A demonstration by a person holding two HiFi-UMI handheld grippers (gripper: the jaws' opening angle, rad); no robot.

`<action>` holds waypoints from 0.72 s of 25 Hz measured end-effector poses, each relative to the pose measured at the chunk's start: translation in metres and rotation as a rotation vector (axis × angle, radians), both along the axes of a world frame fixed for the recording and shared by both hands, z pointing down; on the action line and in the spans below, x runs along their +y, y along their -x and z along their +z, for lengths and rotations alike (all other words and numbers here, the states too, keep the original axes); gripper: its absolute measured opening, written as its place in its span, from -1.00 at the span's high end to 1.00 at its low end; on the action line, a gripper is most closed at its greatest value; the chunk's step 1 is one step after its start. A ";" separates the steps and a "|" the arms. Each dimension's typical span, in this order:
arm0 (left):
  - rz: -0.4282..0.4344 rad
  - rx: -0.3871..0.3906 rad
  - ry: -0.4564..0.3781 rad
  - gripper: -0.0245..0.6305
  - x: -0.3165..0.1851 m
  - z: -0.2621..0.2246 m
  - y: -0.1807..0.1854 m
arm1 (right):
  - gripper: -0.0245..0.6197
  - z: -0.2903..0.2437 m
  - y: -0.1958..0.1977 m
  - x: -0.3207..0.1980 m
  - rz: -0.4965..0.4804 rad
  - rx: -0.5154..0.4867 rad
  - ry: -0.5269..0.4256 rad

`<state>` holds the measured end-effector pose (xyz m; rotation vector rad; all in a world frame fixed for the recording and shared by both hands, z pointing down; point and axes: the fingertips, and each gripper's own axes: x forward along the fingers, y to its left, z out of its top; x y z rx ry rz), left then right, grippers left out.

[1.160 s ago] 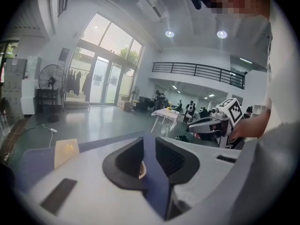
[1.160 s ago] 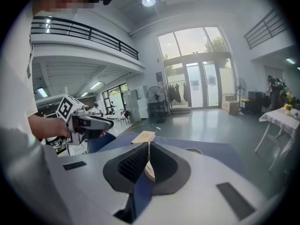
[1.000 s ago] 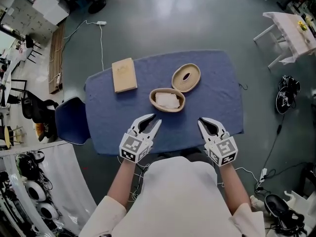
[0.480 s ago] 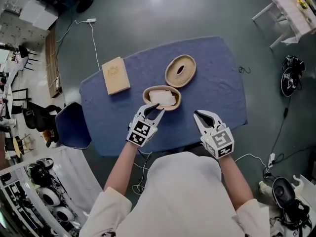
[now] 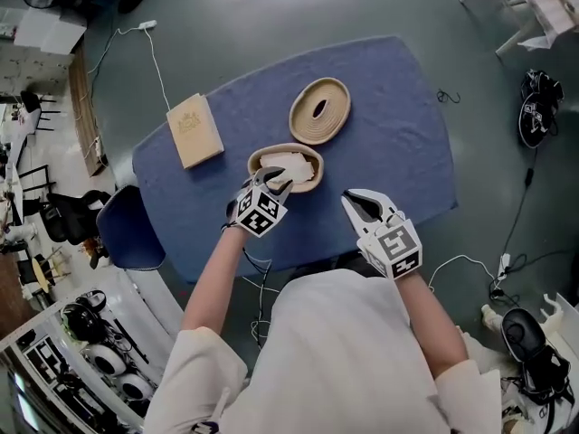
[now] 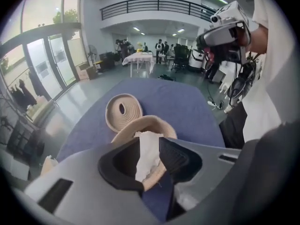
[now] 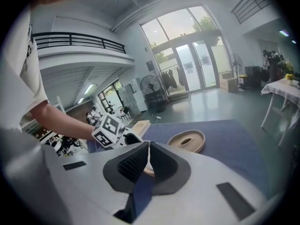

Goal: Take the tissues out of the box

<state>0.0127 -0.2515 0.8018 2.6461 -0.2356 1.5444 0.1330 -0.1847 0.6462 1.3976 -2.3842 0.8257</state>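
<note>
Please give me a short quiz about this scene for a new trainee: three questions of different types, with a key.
1. True or false: the woven oval lid with a slot sits closed on the woven oval tissue box.
2. Which gripper is right over the box? A) left gripper B) right gripper
3. Fill in: between the left gripper's fingers stands a white ____.

Key
1. False. The lid lies apart from the box on the blue cloth-covered table.
2. A.
3. tissue. The fingers are apart and have just been opening; they do not press on it.
</note>
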 end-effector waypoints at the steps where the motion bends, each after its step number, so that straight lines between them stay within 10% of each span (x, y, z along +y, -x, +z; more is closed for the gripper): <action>1: 0.018 -0.025 -0.002 0.52 -0.002 0.008 0.001 | 0.81 0.002 0.001 0.000 -0.004 -0.004 0.005; 18: 0.155 -0.271 0.034 0.46 -0.004 0.096 0.009 | 0.81 0.034 0.009 0.010 -0.061 -0.027 0.082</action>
